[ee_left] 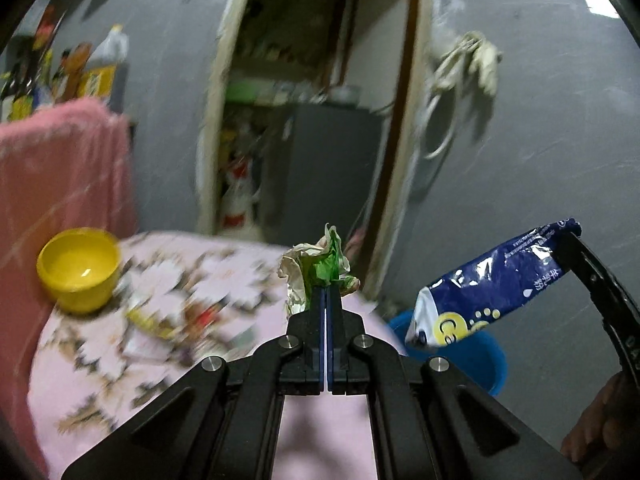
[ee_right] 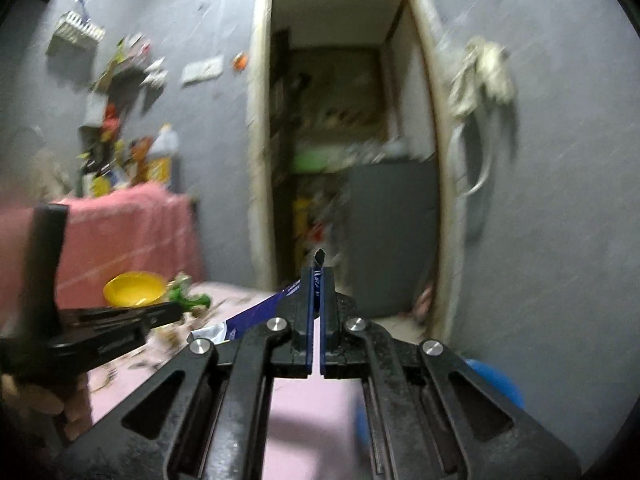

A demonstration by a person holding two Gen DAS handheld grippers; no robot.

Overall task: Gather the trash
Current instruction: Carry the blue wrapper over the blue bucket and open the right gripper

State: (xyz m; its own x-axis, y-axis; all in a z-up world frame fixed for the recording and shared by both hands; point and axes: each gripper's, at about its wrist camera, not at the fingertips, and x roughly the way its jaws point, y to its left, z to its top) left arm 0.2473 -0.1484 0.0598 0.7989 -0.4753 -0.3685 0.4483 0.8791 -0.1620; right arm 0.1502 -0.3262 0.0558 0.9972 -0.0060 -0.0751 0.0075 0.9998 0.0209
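Your left gripper [ee_left: 327, 292] is pinching a crumpled green-and-white wrapper [ee_left: 320, 270] at its fingertips, above the pink table [ee_left: 160, 320]. Your right gripper [ee_right: 319, 280] is clamping a blue packet [ee_left: 492, 284], trailing left; the blue bin [ee_left: 480, 356], blurred, seems below it.

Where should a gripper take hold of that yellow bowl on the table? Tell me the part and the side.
Judging by its shape, grip the yellow bowl by its rim, coming from above: it stands upright and open-topped on the pink floral tablecloth, so one finger can go inside the wall, one outside.
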